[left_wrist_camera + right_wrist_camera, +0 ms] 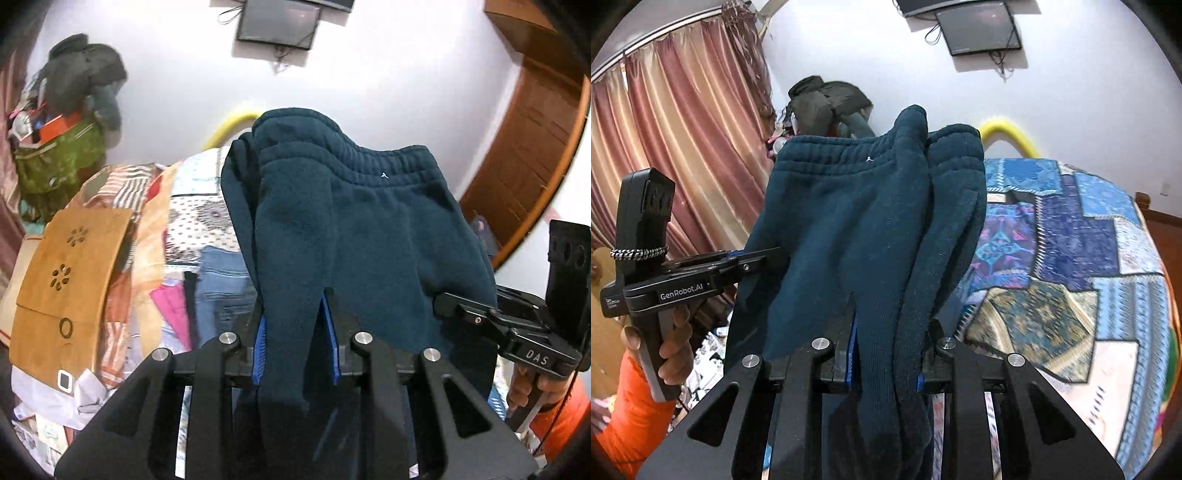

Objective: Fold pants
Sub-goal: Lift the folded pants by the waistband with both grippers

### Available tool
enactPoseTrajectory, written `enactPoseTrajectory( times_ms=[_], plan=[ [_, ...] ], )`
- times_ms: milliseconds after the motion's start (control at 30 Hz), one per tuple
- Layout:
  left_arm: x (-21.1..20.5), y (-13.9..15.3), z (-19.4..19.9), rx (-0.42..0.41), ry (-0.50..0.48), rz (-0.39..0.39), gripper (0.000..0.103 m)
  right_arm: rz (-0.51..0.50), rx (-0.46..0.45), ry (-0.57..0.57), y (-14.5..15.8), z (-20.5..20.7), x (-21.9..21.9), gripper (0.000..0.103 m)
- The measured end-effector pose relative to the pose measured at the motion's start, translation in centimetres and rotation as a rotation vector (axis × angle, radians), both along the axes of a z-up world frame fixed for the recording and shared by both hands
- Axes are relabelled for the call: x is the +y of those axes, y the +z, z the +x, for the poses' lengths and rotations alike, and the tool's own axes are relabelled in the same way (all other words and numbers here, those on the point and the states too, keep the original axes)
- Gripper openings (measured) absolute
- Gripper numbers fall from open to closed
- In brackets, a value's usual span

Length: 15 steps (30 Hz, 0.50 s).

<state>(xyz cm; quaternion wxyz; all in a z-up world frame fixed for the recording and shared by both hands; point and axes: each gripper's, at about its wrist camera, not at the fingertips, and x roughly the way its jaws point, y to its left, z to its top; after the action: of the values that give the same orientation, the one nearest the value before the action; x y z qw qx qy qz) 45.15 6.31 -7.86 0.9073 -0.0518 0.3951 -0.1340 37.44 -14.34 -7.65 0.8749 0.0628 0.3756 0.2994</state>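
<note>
Dark teal fleece pants (369, 221) hang lifted in the air between both grippers, the elastic waistband at the top. In the left wrist view my left gripper (295, 339) is shut on a bunched fold of the cloth, its blue pads (260, 350) pressing either side. My right gripper (461, 308) bites the pants' right edge, held by a hand in an orange sleeve. In the right wrist view the pants (849, 221) drape over my right gripper (886, 354), which is shut on thick folds. My left gripper (746, 264) clamps their left edge.
A bed with a blue patchwork quilt (1071, 240) lies below right. Folded jeans (221, 280) and mixed cloths sit on it beside a brown perforated panel (70, 266). Curtains (683, 147), a clothes pile (81, 74), a wall monitor (277, 26) and a wooden door (524, 147) surround.
</note>
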Motion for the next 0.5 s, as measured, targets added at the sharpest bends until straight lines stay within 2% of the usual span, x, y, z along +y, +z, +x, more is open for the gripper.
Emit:
enactPoseTrajectory(
  times_ms=[133,167,267,500],
  plan=[
    [1.4,-2.7,2.5,0.018,0.033,0.023,0.026,-0.020,0.032,0.011,-2.2,3.1,1.8,0.021],
    [1.6,-3.6,3.2,0.019,0.037,0.036,0.026,-0.021,0.012,0.009,-2.9,4.0,2.1,0.021],
    [2.3,-6.4,5.7,0.040,0.051,0.063,0.026,-0.039,0.057,0.006,-5.4,6.2,3.2,0.021],
    [2.9,-13.9,10.6,0.169,0.102,0.081,0.025,-0.114,0.145,-0.016,-11.1,10.7,4.8,0.021]
  ],
)
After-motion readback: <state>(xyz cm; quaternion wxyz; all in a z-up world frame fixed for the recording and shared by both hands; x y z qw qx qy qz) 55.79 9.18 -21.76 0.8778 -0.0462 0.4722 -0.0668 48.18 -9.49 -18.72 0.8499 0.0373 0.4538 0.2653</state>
